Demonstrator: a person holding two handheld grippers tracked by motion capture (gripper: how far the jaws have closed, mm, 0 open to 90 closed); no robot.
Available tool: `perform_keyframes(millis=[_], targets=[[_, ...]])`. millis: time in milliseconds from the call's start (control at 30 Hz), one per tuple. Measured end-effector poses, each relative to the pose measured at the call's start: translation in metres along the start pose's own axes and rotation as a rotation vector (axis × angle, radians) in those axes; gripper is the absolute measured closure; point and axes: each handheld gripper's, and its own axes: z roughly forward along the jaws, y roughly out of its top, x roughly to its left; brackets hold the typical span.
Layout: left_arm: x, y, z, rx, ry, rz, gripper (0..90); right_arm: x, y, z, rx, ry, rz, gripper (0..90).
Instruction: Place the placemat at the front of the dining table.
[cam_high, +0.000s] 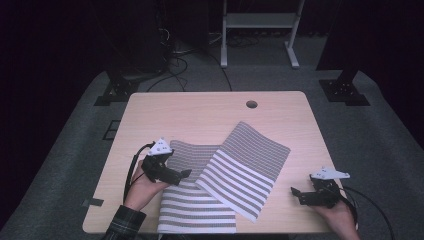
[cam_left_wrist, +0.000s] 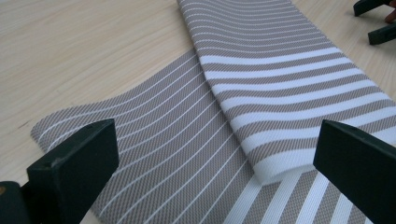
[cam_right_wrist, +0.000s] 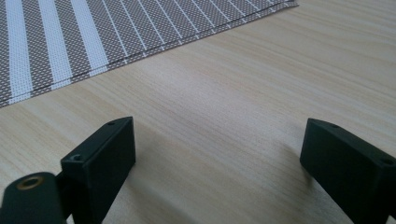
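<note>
On table (cam_high: 200, 112), folded grey-and-white striped cloth (cam_high: 225, 170), woven

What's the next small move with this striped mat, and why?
Probably bring the left gripper down onto the mat near the fold and close. Its fingers stand open over the cloth, holding nothing. The right gripper is open over bare table, beside the mat.

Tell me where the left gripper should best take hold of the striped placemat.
Probably the near-left corner of the striped placemat, beside the left gripper, coming in low from the left. That part is a single flat layer at the table edge, while the right part is folded over it. Both grippers, including the right gripper, are open.
</note>
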Motion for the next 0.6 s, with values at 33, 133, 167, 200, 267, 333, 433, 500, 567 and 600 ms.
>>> perform_keyframes(millis=[33,133,167,200,267,333,433,500,567,600], targets=[[0.001,-0.003,-0.002,0.0,0.003,-0.005,0.0,0.0,0.0,0.0,0.0,0.0,0.0,9.2],[0.005,-0.011,-0.008,0.003,0.014,-0.012,0.0,0.0,0.0,0.0,0.0,0.0,0.0,9.2],[0.005,-0.011,-0.008,0.003,0.014,-0.012,0.0,0.0,0.0,0.0,0.0,0.0,0.0,9.2],[0.007,-0.016,-0.011,0.006,0.02,-0.015,0.0,0.0,0.0,0.0,0.0,0.0,0.0,9.2],[0.01,-0.022,-0.014,0.013,0.029,-0.02,0.0,0.0,0.0,0.0,0.0,0.0,0.0,9.2],[0.013,-0.028,-0.018,0.02,0.041,-0.027,0.0,0.0,0.0,0.0,0.0,0.0,0.0,9.2],[0.017,-0.037,-0.023,0.031,0.06,-0.038,0.0,0.0,0.0,0.0,0.0,0.0,0.001,9.2],[0.021,-0.044,-0.027,0.035,0.077,-0.047,0.0,0.0,0.0,0.0,0.0,0.001,0.001,9.2],[0.025,-0.051,-0.031,0.038,0.087,-0.062,0.0,0.0,0.0,0.0,0.0,0.001,0.001,9.2],[0.027,-0.055,-0.033,0.04,0.095,-0.071,0.0,0.0,0.0,0.0,0.0,0.001,0.001,9.2]])
